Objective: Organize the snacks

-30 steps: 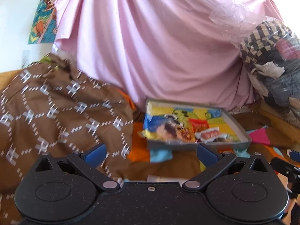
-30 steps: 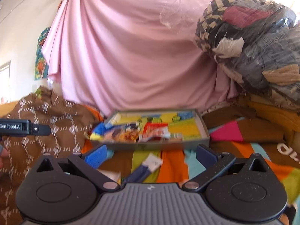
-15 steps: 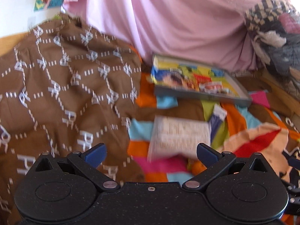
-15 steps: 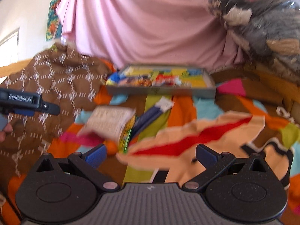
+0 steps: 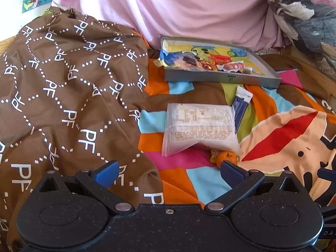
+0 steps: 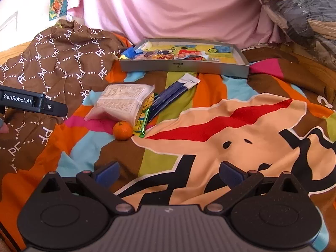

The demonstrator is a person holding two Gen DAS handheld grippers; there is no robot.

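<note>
Two claws gape empty; brown cloth (image 5: 69, 88) reads "PF", left claw (image 6: 33, 103) "GenRobot.AI".

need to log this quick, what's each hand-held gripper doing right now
Left hand-held gripper: open, holding nothing.
Right hand-held gripper: open, holding nothing.

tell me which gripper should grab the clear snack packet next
Left, probably. The clear snack packet lies nearly straight ahead of the open left gripper; from the right gripper, also open, it sits farther off, toward its left.
</note>
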